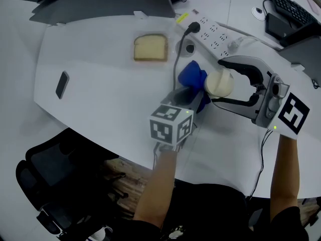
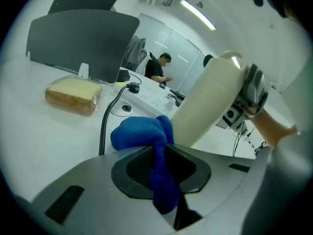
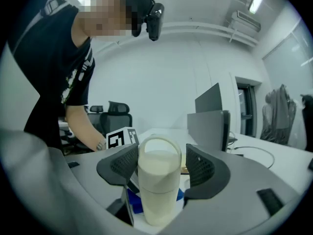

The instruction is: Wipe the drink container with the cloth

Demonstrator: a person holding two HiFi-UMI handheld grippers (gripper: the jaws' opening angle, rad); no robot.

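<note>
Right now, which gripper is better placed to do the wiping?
Left. The left gripper is shut on the cloth, which sits right beside the bottle. The right gripper clamps the bottle, so it likely should just steady it.

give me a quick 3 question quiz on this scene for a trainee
1. True or false: the left tongs are empty.
2. What do the right tongs hold? A. a mug B. a cream bottle C. a sponge
3. Fill the gap: the cloth is ___ in colour.

Key
1. False: they are shut on the cloth.
2. B
3. blue
</note>
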